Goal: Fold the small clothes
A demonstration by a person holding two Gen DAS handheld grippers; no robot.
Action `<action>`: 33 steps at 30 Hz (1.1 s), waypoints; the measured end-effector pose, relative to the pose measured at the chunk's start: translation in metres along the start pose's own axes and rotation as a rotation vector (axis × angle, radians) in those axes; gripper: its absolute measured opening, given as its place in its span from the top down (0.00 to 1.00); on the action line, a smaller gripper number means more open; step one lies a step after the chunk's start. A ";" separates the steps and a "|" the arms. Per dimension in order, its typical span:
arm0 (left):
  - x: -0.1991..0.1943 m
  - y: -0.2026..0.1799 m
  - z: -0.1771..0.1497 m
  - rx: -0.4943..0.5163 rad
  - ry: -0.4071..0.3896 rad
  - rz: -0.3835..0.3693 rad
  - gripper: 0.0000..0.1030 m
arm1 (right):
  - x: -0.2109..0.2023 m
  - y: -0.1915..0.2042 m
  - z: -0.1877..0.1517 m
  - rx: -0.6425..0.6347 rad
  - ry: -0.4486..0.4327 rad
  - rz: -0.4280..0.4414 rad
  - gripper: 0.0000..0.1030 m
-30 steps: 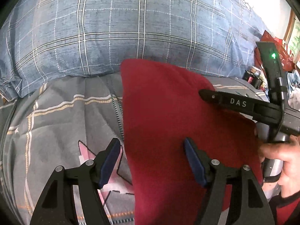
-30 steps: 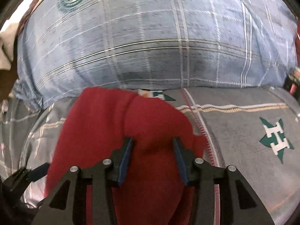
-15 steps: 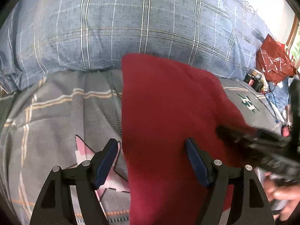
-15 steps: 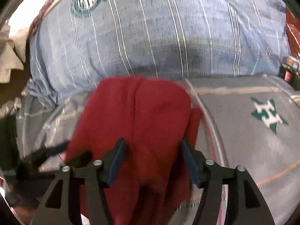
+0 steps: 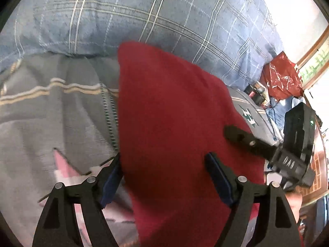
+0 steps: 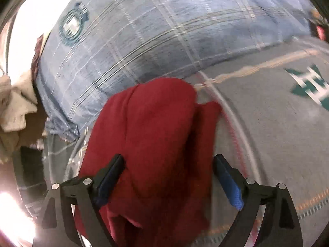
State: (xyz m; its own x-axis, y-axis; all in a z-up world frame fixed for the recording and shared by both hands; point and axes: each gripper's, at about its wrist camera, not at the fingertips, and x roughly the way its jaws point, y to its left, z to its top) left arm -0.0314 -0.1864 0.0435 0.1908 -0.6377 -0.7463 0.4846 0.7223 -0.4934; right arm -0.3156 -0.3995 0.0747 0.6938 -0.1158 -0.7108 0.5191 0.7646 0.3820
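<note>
The dark red folded cloth garment (image 5: 174,127) lies on the grey patterned bed cover (image 5: 57,123), its far end against the blue checked pillow (image 5: 144,16). The right tongs (image 6: 167,177) have just been opening and stand wide over the doubled layers, gripping nothing; the left tongs (image 5: 162,177), also just widened, straddle the cloth's left edge. I'd press the layers flat and square the edges before any further fold.

Bed w/ grey patterned cover (image 5: 51,123) carries red garment (image 5: 174,123), folded, lying flat; far edge touches blue plaid pillow (image 5: 144,16) at the bed's far end.
</note>
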 end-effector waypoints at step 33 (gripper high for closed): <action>-0.125 0.013 -0.110 0.020 -0.186 0.342 0.31 | -0.055 0.168 -0.090 -0.466 -0.001 -0.054 0.62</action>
State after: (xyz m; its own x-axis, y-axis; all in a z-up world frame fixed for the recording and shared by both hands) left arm -0.1429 -0.0676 0.0815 0.4951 -0.3995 -0.7716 0.3819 0.8977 -0.2198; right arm -0.3117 -0.2082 0.1249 0.6725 -0.1641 -0.7217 0.2755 0.9606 0.0383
